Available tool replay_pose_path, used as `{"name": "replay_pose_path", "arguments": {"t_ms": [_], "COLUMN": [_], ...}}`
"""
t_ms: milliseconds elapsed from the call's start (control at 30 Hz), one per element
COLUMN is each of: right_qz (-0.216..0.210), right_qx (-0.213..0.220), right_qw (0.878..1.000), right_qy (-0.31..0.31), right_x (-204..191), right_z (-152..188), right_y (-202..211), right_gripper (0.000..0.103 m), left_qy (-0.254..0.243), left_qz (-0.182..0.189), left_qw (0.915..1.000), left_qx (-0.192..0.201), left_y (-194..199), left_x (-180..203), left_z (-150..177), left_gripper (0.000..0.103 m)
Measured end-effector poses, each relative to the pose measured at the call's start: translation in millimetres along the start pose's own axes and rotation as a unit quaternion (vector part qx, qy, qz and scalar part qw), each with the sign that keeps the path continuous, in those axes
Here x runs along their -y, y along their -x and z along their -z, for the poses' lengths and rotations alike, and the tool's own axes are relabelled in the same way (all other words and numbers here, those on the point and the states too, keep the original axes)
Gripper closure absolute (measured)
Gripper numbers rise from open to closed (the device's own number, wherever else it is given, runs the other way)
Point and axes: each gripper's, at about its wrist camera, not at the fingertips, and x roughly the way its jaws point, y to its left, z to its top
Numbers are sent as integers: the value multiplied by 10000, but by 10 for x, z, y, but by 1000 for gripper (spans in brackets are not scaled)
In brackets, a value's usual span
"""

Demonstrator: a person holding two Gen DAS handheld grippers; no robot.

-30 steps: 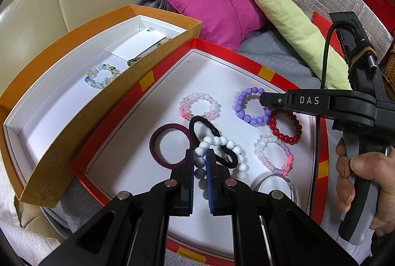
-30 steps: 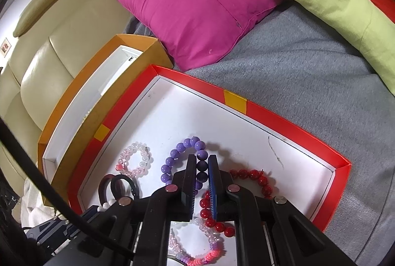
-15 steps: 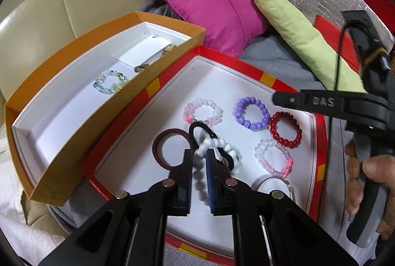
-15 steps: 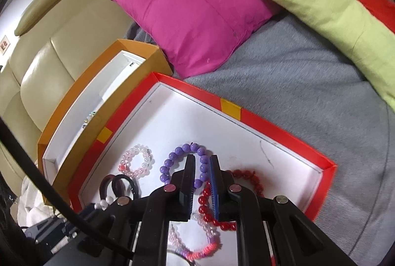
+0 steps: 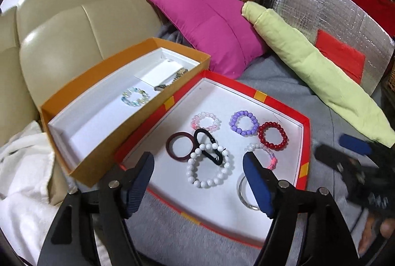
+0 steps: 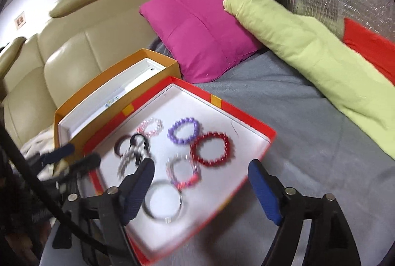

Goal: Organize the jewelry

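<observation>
Two open boxes sit side by side on a blanket (image 5: pixel 276 73) spread over the sofa (image 5: pixel 61 26). The deeper box (image 5: pixel 81 168) stands to the left, touching the shallow tray (image 5: pixel 305 142). One bead bracelet (image 5: pixel 135 96) lies alone in the deeper box. Several bracelets and rings lie in the shallow tray. A cushion (image 5: pixel 209 29) leans behind both boxes, and a bolster (image 5: pixel 316 68) stretches to its right.
</observation>
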Motion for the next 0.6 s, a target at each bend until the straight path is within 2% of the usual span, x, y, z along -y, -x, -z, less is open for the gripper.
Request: {"name": "replay_pose_path", "arguments": {"t_ms": [67, 267, 400, 600], "right_qz": [72, 346, 364, 255], "right_qx": [79, 286, 437, 565], "right_qw": [9999, 9989, 9982, 9979], "right_qy": [82, 122, 193, 200], "right_x": [7, 73, 19, -68], "right_z": [141, 401, 523, 634], "right_y": [173, 538, 710, 867], "right_gripper": [16, 13, 6, 4], "left_qy": [-56, -121, -82, -5], "left_qz": [-91, -321, -371, -382], "left_qw": [9999, 9992, 9989, 9989], "left_qx": [64, 215, 267, 266], "left_y": [91, 330, 472, 616], "left_x": [39, 150, 201, 247], "left_z": [39, 146, 214, 291], "left_gripper": [26, 26, 26, 26]}}
